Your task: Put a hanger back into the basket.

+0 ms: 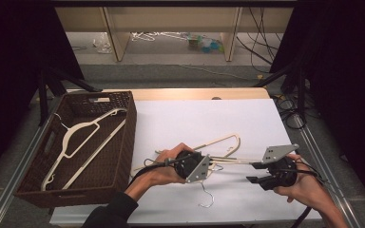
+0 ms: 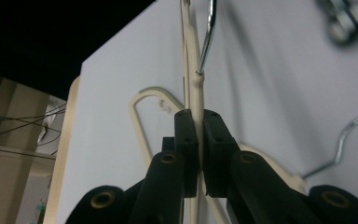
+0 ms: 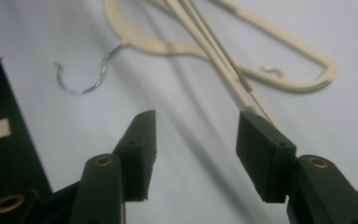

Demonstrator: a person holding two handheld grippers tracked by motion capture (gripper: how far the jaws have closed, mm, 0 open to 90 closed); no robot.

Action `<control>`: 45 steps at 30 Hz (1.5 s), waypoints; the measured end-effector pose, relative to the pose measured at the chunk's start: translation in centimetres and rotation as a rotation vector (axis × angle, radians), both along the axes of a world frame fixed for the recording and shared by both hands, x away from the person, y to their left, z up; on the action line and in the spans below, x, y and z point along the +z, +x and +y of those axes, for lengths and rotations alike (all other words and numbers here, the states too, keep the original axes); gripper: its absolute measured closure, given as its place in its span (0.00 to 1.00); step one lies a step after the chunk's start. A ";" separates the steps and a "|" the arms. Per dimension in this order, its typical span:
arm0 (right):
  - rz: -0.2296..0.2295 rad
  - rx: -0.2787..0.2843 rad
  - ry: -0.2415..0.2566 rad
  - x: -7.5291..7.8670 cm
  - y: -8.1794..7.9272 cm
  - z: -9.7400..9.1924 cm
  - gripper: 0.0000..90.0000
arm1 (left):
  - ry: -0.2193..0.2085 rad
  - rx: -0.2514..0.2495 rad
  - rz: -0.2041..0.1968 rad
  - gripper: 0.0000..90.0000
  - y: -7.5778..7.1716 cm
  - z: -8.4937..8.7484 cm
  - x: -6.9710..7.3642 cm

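Two cream plastic hangers are at the middle of the white table (image 1: pixel 171 123). One hanger (image 1: pixel 218 141) lies flat, its metal hook (image 1: pixel 206 197) toward the near edge. My left gripper (image 1: pixel 212 165) is shut on the thin bar of the other hanger (image 1: pixel 233 160); in the left gripper view the jaws (image 2: pixel 200 116) pinch that bar (image 2: pixel 193 70). My right gripper (image 1: pixel 252 172) faces it from the right and is open. In the right gripper view, the bar's end (image 3: pixel 205 42) runs past the right jaw's tip with nothing between the gripper's (image 3: pixel 196 121) jaws.
A brown wicker basket (image 1: pixel 123 142) stands at the table's left with another cream hanger (image 1: pixel 83 137) inside. The loose hanger's loop (image 3: pixel 279 79) and wire hook (image 3: pixel 81 79) lie just beyond the right jaws. Black stands and cables flank the table.
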State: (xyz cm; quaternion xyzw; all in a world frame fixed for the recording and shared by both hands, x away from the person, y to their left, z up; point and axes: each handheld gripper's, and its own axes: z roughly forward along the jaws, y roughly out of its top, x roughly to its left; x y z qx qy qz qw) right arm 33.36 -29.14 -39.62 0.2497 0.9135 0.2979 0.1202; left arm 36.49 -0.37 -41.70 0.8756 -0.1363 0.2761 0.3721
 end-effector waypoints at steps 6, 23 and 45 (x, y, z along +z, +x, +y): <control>-0.117 -0.058 0.090 1.9 -0.4 0.0 0.46 | -0.065 0.090 0.059 0.95 0.9 0.9 2.2; -0.180 -0.082 0.185 2.2 -1.2 0.6 0.41 | -0.352 0.376 0.413 0.96 3.1 5.4 7.6; -0.130 -0.052 0.161 -0.1 -2.1 1.3 0.39 | -0.509 0.442 0.532 0.96 -1.3 15.2 18.2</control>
